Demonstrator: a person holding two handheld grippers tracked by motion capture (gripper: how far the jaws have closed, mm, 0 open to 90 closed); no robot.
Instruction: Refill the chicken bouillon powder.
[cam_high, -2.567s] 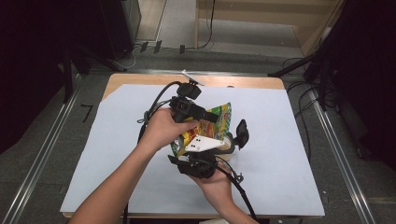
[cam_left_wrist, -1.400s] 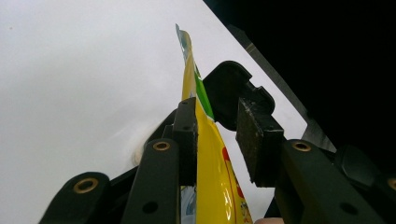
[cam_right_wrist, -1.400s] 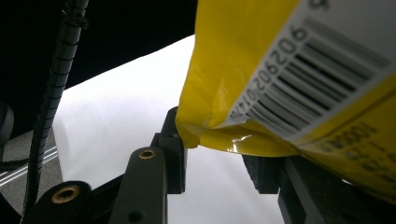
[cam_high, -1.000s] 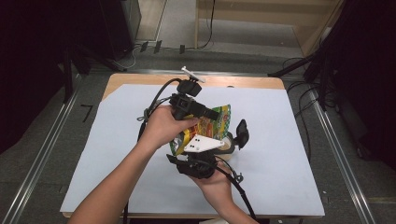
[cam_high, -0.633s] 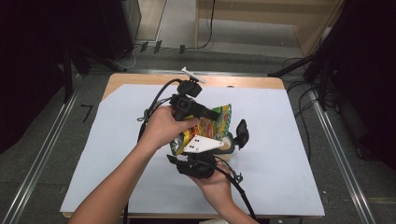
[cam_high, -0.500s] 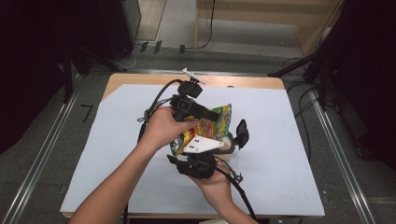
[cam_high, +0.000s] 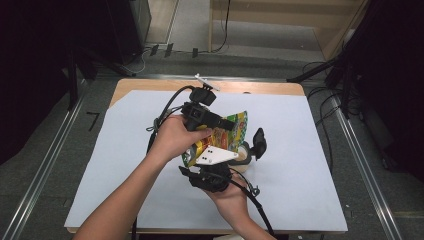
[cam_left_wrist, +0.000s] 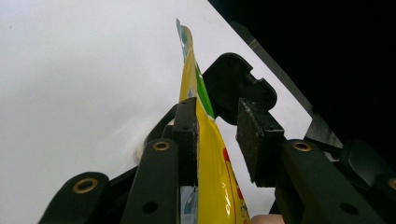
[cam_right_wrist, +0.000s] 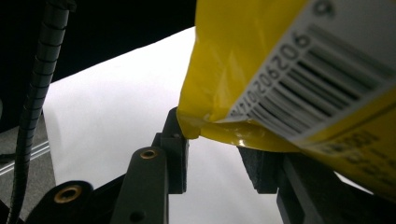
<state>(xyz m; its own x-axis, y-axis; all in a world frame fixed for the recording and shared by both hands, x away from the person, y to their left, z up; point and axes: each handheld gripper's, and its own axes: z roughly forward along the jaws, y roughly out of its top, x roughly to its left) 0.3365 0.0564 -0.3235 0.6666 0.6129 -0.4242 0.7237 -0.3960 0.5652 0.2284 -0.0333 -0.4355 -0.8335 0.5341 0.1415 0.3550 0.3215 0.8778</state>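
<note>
A yellow and green snack bag (cam_high: 236, 128) stands near the middle of the white table sheet (cam_high: 305, 150). My left gripper (cam_high: 225, 125) reaches it from the left. In the left gripper view the bag (cam_left_wrist: 187, 70) lies against one jaw of that gripper (cam_left_wrist: 217, 107), and the other pad (cam_left_wrist: 254, 140) stands a little off it. My right gripper (cam_high: 242, 150) comes from the near side with its jaws wide apart. One finger (cam_high: 258, 142) of it shows right of the bag. The bag's barcode corner (cam_right_wrist: 243, 60) hangs over the right gripper (cam_right_wrist: 212, 140) and touches one finger.
A round beige object (cam_high: 245, 156) sits on the sheet just under the bag, partly hidden. Both forearms come in from the near edge. Cables trail from each gripper. Metal rails run along both sides of the table, and dark equipment stands beyond them.
Hardly anything: both hands and the bag stay in nearly the same place, with the bag's top tilting very slightly.
</note>
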